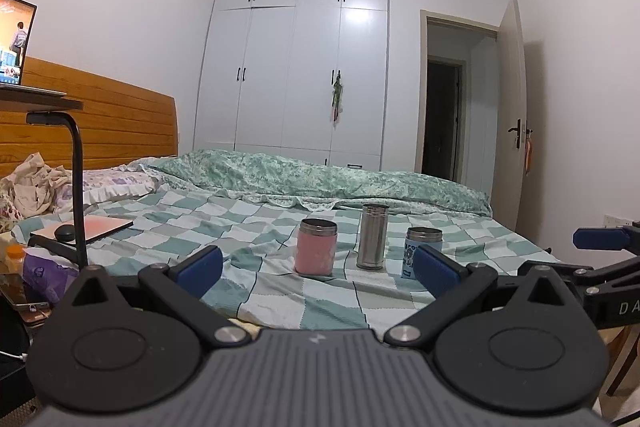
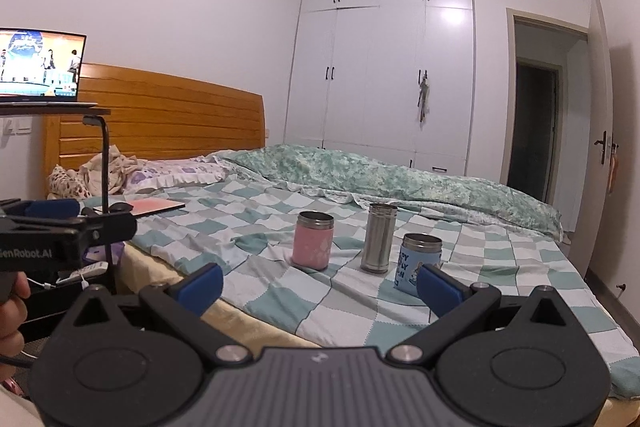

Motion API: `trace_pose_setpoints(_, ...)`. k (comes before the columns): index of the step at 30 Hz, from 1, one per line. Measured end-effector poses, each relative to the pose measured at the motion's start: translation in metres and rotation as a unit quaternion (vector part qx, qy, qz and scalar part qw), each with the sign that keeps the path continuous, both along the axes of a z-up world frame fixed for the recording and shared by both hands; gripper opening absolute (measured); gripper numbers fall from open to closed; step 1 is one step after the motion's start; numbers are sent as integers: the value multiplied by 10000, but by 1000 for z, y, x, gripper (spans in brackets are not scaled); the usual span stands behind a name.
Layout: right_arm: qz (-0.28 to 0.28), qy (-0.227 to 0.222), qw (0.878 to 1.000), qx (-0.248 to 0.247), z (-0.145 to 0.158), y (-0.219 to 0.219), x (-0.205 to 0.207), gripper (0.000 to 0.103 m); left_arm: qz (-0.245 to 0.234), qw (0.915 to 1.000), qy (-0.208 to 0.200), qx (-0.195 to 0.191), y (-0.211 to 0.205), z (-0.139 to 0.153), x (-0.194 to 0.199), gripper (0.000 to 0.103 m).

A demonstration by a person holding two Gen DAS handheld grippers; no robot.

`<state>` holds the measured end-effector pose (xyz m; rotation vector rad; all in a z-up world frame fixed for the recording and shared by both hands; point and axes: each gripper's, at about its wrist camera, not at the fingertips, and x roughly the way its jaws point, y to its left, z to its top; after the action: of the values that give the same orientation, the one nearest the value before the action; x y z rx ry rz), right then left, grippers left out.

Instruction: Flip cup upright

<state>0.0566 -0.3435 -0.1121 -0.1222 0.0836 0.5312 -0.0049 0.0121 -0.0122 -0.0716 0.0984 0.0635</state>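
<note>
Pink cup (image 1: 316,247): standing on the checked bedsheet (image 1: 280,291), leftmost of a short row; steel rim at the top, apparently mouth up, though the opening itself hard to read from this low angle.
Steel cup (image 1: 373,237): tall plain cylinder, just beside the pink one and set a little further back; upright on its end, which end is the mouth not clear.
Blue cup (image 2: 420,259): printed sleeve, rightmost and nearest; lettering reads right way up, so likely already on its base; partly hidden behind a fingertip in the left wrist view.
Row placement: all three near the foot-side edge of the bed (image 2: 520,267), apart from each other, probably grouped there for easy reach from the edge.
Task progress: none seen lying on its side; judged either finished or waiting on whichever cup sits mouth down, not decidable here.
Left gripper (image 1: 318,267): fingers spread wide, holding nothing; held low and short of the bed edge, aimed at the pink and steel cups.
Right gripper (image 2: 320,283): fingers likewise wide open and empty; held back from the cups, blue cup just past its right fingertip in view.
Handling guess: soft mattress makes a poor footing, so tall steel cup likely tips easily if nudged.
Quilt (image 1: 320,179): green floral, bunched along the far side, well clear of the row.
Laptop (image 2: 40,67): on a stand over the bed's head end, well apart from the cups.
Wardrobe (image 1: 296,67): white, doors closed, against the far wall.
</note>
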Motion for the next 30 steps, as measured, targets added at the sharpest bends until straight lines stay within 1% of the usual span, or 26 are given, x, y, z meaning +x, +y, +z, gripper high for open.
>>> trace_pose_setpoints(6, 156, -82, 9998, 55, 0, 2, -3, 103, 28, 10000, 0, -20, 0, -1, -1, 103)
trace_pose_setpoints(11, 145, -39, 9999, 57, -1, 3, -2, 103, -11, 10000, 50, -25, 2, -1, 0, 103)
trace_pose_setpoints(30, 131, 27, 9998, 121, -4, 3, -2, 103, -30, 10000, -11, -18, 4, -2, -3, 103)
